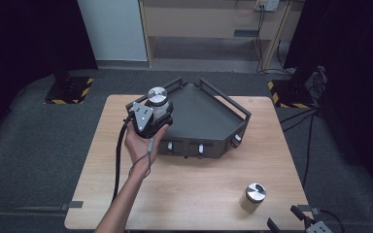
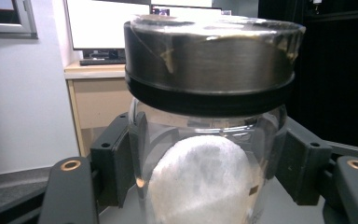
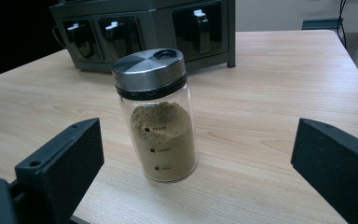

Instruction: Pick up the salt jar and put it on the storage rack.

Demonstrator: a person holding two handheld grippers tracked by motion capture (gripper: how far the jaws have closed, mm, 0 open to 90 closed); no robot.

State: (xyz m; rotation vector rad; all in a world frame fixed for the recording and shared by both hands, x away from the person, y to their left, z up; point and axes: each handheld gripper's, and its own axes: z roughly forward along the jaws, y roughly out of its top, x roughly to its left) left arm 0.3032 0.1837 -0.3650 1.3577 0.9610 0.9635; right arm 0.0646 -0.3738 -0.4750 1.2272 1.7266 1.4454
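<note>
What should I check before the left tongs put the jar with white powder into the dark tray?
1. Grip: left tongs are shut on the white powder jar, pads on both sides of the glass: ok.
2. Lid: metal lid sits on the jar; how tight it is: cannot tell.
3. Jar upright in the high view: ok.
4. Landing place: dark tray floor looks bare beside the jar: ok.
5. Height above the tray rim: cannot tell.
6. Right tongs open and apart from the brown powder jar, which stands upright on the table: ok.
</note>
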